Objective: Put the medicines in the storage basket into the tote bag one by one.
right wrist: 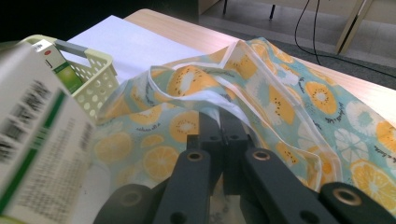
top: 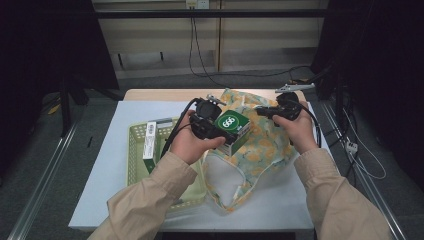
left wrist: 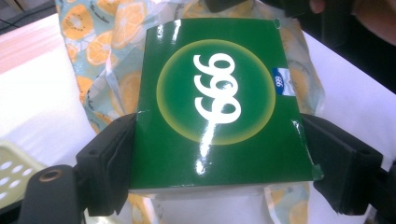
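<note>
A glossy green box marked "666" (top: 233, 123) (left wrist: 215, 102) hangs above a fruit-print cloth bag (top: 265, 145) (left wrist: 102, 51) (right wrist: 280, 93). My left gripper (top: 227, 132) (left wrist: 219, 140) is shut on the box, one black pad pressed on each side. In the right gripper view the box (right wrist: 37, 140) looms blurred at the left. My right gripper (top: 265, 111) (right wrist: 219, 126) is shut on the bag's white-trimmed rim and lifts it off the table. The bag's mouth (top: 225, 180) lies toward the near edge.
A pale green perforated basket (top: 135, 150) (right wrist: 93, 70) (left wrist: 9, 163) stands left of the bag, with a tall white carton (top: 150, 140) (right wrist: 58, 65) in it. A white sheet (top: 280, 200) covers the wooden table (top: 160, 94). Cables run along the floor behind.
</note>
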Demonstrator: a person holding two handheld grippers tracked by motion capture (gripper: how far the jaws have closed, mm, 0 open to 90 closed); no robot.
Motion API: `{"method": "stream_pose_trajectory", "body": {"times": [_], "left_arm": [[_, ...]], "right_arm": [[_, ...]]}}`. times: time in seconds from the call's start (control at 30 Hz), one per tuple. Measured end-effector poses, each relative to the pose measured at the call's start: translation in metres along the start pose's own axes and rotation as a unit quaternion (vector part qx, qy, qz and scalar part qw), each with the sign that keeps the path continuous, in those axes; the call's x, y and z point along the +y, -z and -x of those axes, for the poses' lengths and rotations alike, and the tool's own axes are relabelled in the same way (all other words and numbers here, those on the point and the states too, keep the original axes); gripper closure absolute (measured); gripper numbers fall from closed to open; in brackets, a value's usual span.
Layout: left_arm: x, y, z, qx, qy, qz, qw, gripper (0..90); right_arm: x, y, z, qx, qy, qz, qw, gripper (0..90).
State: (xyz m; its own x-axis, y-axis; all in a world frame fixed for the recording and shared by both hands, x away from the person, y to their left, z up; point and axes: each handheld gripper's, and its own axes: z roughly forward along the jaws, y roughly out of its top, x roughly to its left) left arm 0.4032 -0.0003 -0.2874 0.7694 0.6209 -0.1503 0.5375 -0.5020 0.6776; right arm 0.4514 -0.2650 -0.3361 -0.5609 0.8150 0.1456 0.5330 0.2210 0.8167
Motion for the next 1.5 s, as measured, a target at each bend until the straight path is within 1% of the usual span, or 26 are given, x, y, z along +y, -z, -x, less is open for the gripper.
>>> {"method": "stream_pose_trajectory", "body": {"times": [0.03, 0.07, 0.13, 0.17, 0.23, 0.3, 0.4, 0.5, 0.6, 0.63, 0.7, 0.77, 0.83, 0.9, 0.97, 1.0, 1.03, 1.07, 1.1, 1.13, 1.17, 1.23, 1.3, 1.33, 1.47, 1.5], "left_arm": [[0.000, -0.003, -0.001, 0.000, -0.002, -0.001, 1.0000, 16.9], [0.000, -0.010, -0.001, 0.008, 0.001, 0.000, 1.0000, 16.9], [0.001, -0.020, -0.002, 0.010, -0.003, -0.006, 0.9999, 16.9], [0.001, -0.024, -0.001, 0.009, -0.001, -0.005, 0.9999, 16.9], [0.001, -0.034, 0.001, -0.004, -0.005, -0.009, 0.9999, 16.9], [0.002, -0.043, 0.006, -0.003, -0.009, -0.015, 0.9998, 16.8], [0.004, -0.055, 0.011, -0.017, -0.011, -0.016, 0.9997, 16.8], [0.006, -0.067, 0.015, -0.020, -0.017, -0.017, 0.9995, 16.8], [0.009, -0.076, 0.017, -0.020, -0.015, -0.015, 0.9996, 16.8], [0.010, -0.078, 0.016, -0.024, -0.017, -0.017, 0.9994, 16.8], [0.011, -0.083, 0.017, -0.021, -0.014, -0.012, 0.9996, 16.8], [0.013, -0.086, 0.016, -0.023, -0.016, -0.017, 0.9995, 16.8], [0.014, -0.091, 0.016, -0.018, -0.017, -0.016, 0.9996, 16.7], [0.017, -0.097, 0.014, -0.022, -0.014, -0.017, 0.9995, 16.7], [0.021, -0.102, 0.013, -0.018, -0.010, -0.012, 0.9997, 16.7], [0.024, -0.107, 0.013, -0.023, -0.011, -0.007, 0.9997, 16.7], [0.027, -0.110, 0.013, -0.021, -0.011, 0.001, 0.9997, 16.7], [0.029, -0.113, 0.012, -0.021, -0.011, 0.013, 0.9996, 16.4], [0.032, -0.118, 0.012, -0.014, -0.013, 0.034, 0.9992, 15.9], [0.035, -0.124, 0.012, -0.002, -0.021, 0.049, 0.9986, 15.1], [0.037, -0.129, 0.011, 0.002, -0.024, 0.050, 0.9985, 14.4], [0.037, -0.135, 0.011, -0.006, -0.027, 0.046, 0.9986, 13.0], [0.035, -0.134, 0.010, -0.009, -0.024, 0.041, 0.9988, 11.2], [0.033, -0.132, 0.010, -0.016, -0.028, 0.041, 0.9987, 10.9], [0.025, -0.114, 0.004, -0.024, -0.027, 0.035, 0.9987, 12.2], [0.023, -0.108, 0.002, -0.023, -0.022, 0.037, 0.9988, 12.4]], "right_arm": [[0.001, 0.001, 0.000, -0.001, 0.000, 0.001, 1.0000, 90.0], [0.001, 0.002, 0.001, -0.002, 0.000, 0.002, 1.0000, 90.0], [0.002, 0.003, 0.002, -0.001, -0.002, 0.006, 1.0000, 90.0], [0.002, 0.004, 0.002, -0.001, -0.004, 0.007, 1.0000, 90.0], [0.003, 0.004, 0.002, 0.000, -0.003, 0.006, 1.0000, 90.0], [0.004, 0.004, 0.002, 0.000, -0.003, 0.008, 1.0000, 90.0], [0.006, 0.006, 0.002, 0.001, -0.002, 0.010, 0.9999, 90.0], [0.008, 0.008, 0.002, 0.003, -0.004, 0.016, 0.9999, 90.0], [0.008, 0.009, 0.003, 0.003, -0.005, 0.016, 0.9999, 90.0], [0.008, 0.010, 0.003, 0.003, -0.007, 0.016, 0.9998, 90.0], [0.008, 0.011, 0.004, 0.003, -0.005, 0.017, 0.9998, 90.0], [0.007, 0.012, 0.006, 0.003, -0.008, 0.018, 0.9998, 90.0], [0.007, 0.013, 0.007, 0.001, -0.011, 0.018, 0.9998, 90.0], [0.007, 0.014, 0.009, 0.001, -0.013, 0.021, 0.9997, 90.0], [0.006, 0.015, 0.010, 0.001, -0.014, 0.021, 0.9997, 90.0], [0.006, 0.015, 0.011, 0.001, -0.015, 0.023, 0.9996, 90.0], [0.006, 0.015, 0.012, 0.000, -0.019, 0.024, 0.9995, 90.0], [0.007, 0.015, 0.012, 0.000, -0.020, 0.025, 0.9995, 90.0], [0.007, 0.015, 0.013, -0.001, -0.021, 0.026, 0.9994, 90.0], [0.008, 0.014, 0.014, -0.002, -0.022, 0.026, 0.9994, 90.0], [0.008, 0.014, 0.015, -0.003, -0.023, 0.026, 0.9994, 90.0], [0.008, 0.013, 0.017, -0.006, -0.023, 0.024, 0.9994, 90.0], [0.007, 0.013, 0.018, -0.005, -0.023, 0.022, 0.9995, 90.0], [0.006, 0.013, 0.019, -0.006, -0.022, 0.020, 0.9995, 90.0], [0.003, 0.011, 0.017, -0.005, -0.023, 0.018, 0.9996, 90.0], [0.002, 0.009, 0.016, -0.006, -0.021, 0.016, 0.9996, 90.0]]}}
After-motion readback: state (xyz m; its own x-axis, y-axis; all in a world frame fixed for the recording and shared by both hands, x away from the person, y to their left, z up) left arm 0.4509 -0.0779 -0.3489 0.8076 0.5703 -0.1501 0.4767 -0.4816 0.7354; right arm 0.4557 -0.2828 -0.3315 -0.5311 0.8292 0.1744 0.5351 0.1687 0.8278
